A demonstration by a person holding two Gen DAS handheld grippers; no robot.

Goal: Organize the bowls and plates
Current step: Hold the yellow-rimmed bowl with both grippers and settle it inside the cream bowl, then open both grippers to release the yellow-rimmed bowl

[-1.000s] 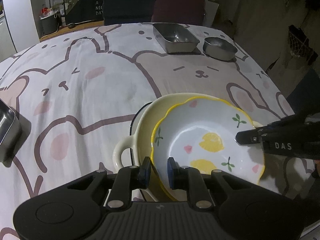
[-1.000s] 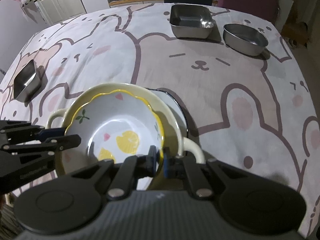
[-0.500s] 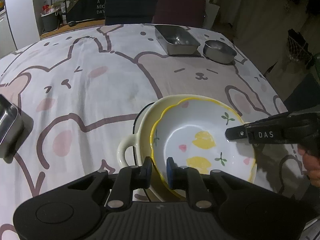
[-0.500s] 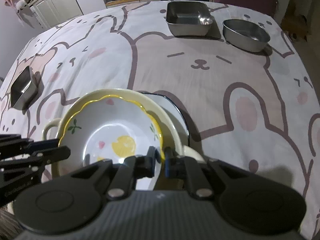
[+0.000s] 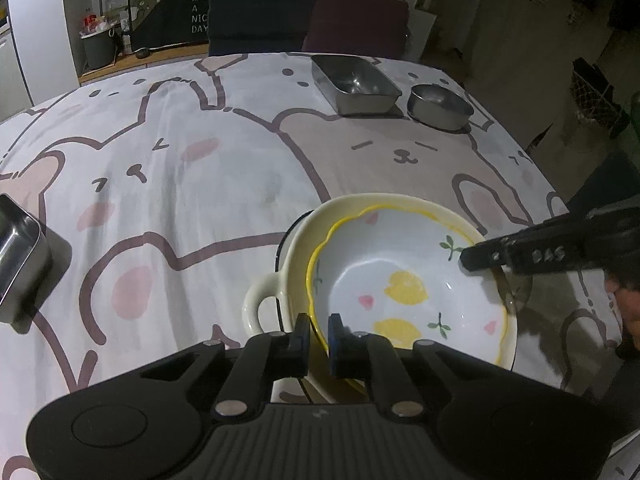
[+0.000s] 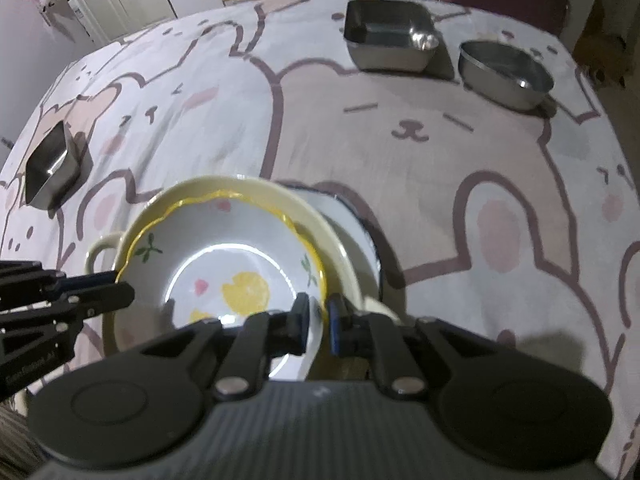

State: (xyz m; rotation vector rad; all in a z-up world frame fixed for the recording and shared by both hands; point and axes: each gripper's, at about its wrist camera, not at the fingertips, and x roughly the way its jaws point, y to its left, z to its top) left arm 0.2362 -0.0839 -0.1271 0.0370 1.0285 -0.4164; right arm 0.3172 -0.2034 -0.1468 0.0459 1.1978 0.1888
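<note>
A white lemon-print bowl [image 5: 404,280] with a wavy yellow rim sits tilted inside a cream two-handled bowl [image 5: 280,292], which rests on a white blue-rimmed plate [image 6: 352,236]. My left gripper [image 5: 319,338] is shut on the lemon bowl's near rim. My right gripper [image 6: 318,322] is shut on the opposite rim of the lemon bowl [image 6: 224,264]. Each gripper shows in the other's view, the right [image 5: 560,252] and the left [image 6: 68,300].
The table wears a bear-print cloth [image 5: 200,168]. A steel rectangular tray [image 5: 354,84] and a round steel bowl [image 5: 440,106] stand at the far right. A small steel square container [image 5: 20,260] stands at the left. Chairs stand behind the table.
Both grippers keep their hold on the lemon bowl's rim. The bowl has sunk lower and further into the cream bowl, shifting slightly toward me.
</note>
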